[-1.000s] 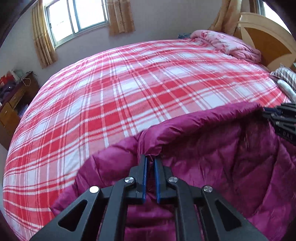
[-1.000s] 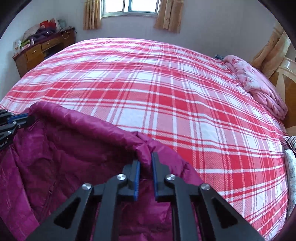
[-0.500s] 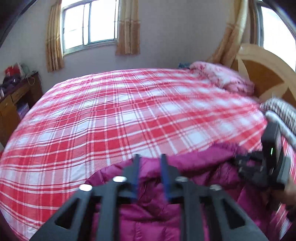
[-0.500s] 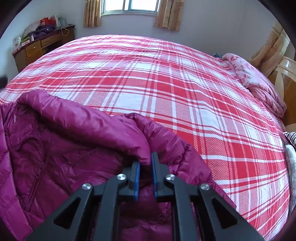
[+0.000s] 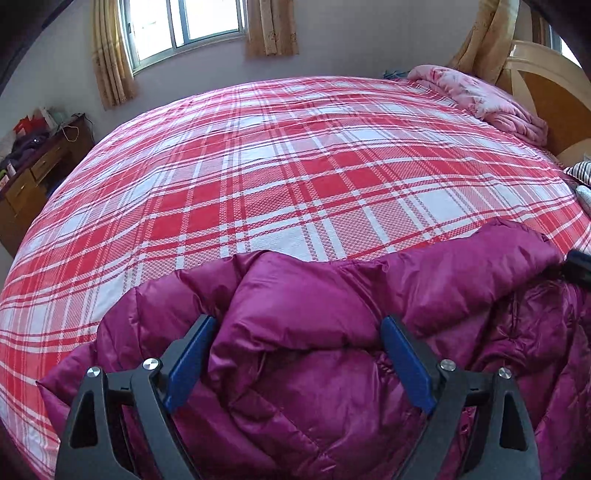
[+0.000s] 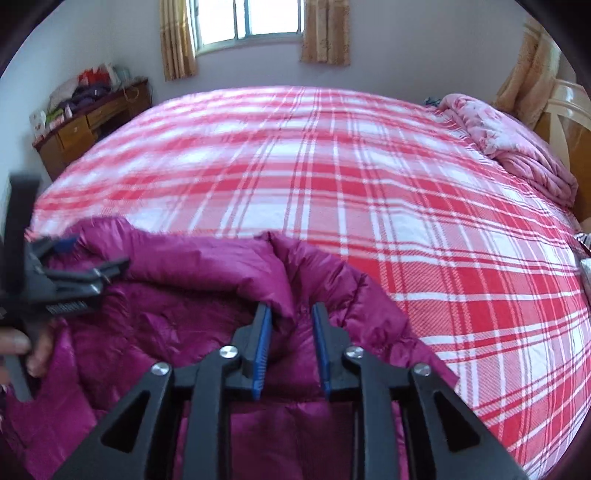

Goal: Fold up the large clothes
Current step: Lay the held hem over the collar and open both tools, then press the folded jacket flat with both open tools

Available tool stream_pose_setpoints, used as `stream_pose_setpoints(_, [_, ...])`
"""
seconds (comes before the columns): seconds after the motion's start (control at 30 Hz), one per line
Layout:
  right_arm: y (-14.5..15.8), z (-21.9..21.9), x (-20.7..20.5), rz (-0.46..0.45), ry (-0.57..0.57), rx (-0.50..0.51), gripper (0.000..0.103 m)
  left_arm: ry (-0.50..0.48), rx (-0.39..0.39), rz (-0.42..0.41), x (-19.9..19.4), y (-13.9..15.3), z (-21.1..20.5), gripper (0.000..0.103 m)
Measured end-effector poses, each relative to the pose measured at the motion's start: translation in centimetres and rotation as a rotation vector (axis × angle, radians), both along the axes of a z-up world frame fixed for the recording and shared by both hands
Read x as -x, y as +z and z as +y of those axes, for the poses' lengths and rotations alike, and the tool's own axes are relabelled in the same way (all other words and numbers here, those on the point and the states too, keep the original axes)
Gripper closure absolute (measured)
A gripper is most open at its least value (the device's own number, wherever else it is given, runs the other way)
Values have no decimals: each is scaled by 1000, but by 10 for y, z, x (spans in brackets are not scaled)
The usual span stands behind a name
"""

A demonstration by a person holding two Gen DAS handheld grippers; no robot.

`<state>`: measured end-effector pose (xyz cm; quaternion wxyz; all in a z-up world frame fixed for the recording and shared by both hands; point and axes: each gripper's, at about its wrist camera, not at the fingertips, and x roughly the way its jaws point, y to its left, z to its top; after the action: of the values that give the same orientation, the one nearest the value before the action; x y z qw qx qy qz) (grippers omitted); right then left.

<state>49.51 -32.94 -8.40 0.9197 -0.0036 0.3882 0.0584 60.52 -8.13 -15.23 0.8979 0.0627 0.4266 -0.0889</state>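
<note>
A magenta puffer jacket (image 5: 332,317) lies on the near part of a bed with a red and white plaid cover (image 5: 295,177). It also shows in the right wrist view (image 6: 192,280). My left gripper (image 5: 299,325) is wide open over the jacket's folded edge, with fabric bulging between the jaws. My right gripper (image 6: 291,314) is open a little, its jaws either side of a fold of the jacket. The left gripper also shows at the left of the right wrist view (image 6: 70,254). A tip of the right gripper shows at the right edge of the left wrist view (image 5: 580,266).
A pink quilt (image 5: 480,96) is bunched at the wooden headboard (image 5: 554,92) on the far right. A wooden desk (image 6: 92,122) with clutter stands against the left wall. A window with curtains (image 6: 251,22) is behind the bed.
Both grippers were shut on the jacket's edge and have now opened, the left one wide. The jacket's edge has dropped onto the bed.
</note>
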Motion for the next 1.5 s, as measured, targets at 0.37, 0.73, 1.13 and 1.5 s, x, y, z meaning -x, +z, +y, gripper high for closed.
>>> stream_pose_setpoints(0.37, [-21, 46, -55, 60, 44, -92, 70, 12, 70, -119, 15, 40, 6, 12])
stream_pose_setpoints(0.73, [-41, 38, -50, 60, 36, -102, 70, 7, 53, 3, -12, 0, -18, 12])
stream_pose_setpoints(1.13, [-58, 41, -53, 57, 36, -97, 69, 10, -2, 2, -15, -15, -24, 11])
stream_pose_setpoints(1.5, [-60, 50, -52, 48, 28, -40, 69, 14, 0, 1, -15, -16, -24, 10])
